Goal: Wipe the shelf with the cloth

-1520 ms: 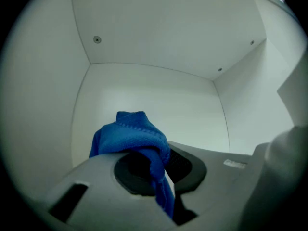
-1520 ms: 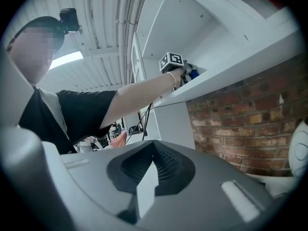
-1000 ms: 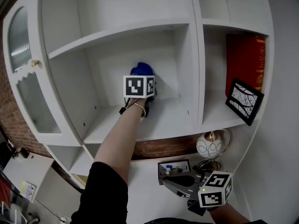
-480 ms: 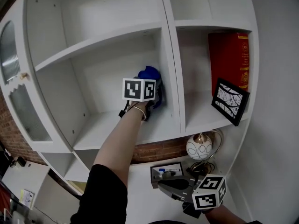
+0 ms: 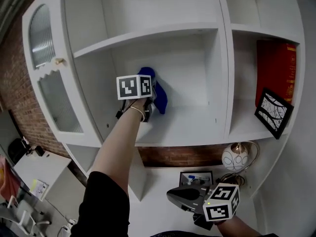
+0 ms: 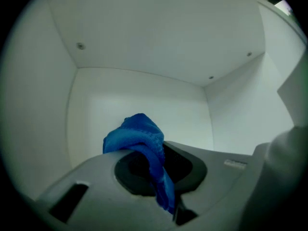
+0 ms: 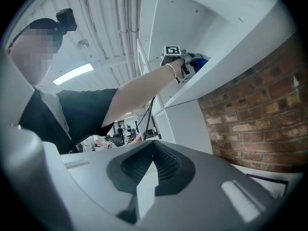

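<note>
The crumpled blue terry cloth point(image 6: 139, 134) is sitting clenched in our left tool point(image 6: 160, 163), inside the white wooden shelf's point(image 5: 190, 127) middle bay, near its left wall. We are aiming for firm, flat contact with the board and even strokes into the corners. Our right tool point(image 7: 153, 153) is hanging closed and empty below.

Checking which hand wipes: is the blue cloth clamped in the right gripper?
No, the blue cloth sits clamped in the left gripper, while the right gripper holds nothing between its jaws.
</note>
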